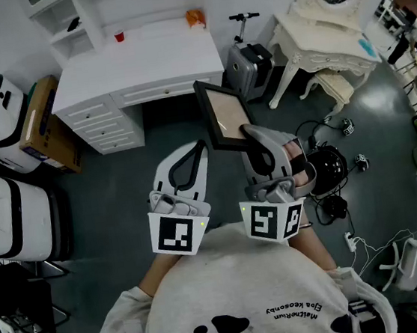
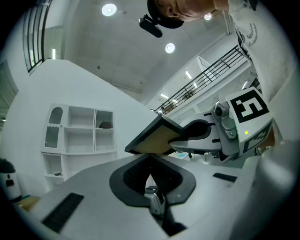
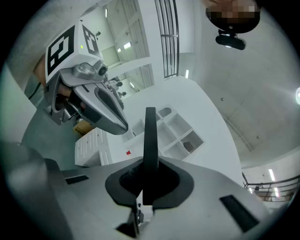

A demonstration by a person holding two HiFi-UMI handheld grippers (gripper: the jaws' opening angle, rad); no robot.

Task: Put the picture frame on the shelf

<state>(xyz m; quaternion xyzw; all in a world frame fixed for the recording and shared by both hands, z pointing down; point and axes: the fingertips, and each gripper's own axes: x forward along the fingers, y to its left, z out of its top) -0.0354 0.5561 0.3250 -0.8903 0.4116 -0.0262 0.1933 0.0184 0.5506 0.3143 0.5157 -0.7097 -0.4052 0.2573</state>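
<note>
The picture frame (image 1: 223, 115) has a black border and a tan panel, and it is held up over the dark floor in front of the white desk (image 1: 143, 64). My right gripper (image 1: 252, 135) is shut on its lower edge. In the right gripper view the frame (image 3: 150, 136) stands edge-on between the pads (image 3: 140, 180). My left gripper (image 1: 197, 148) hovers just left of it, shut on nothing. From the left gripper view the frame (image 2: 154, 137) sits just beyond the closed jaws, with the right gripper (image 2: 187, 140) clamped on it. The white shelf unit (image 2: 82, 129) stands against the wall.
A red cup (image 1: 119, 36) and an orange object (image 1: 195, 18) sit on the desk. A grey suitcase (image 1: 248, 63) and a cream vanity table (image 1: 321, 42) stand to the right, a cardboard box (image 1: 45, 122) to the left. Cables (image 1: 331, 184) lie on the floor.
</note>
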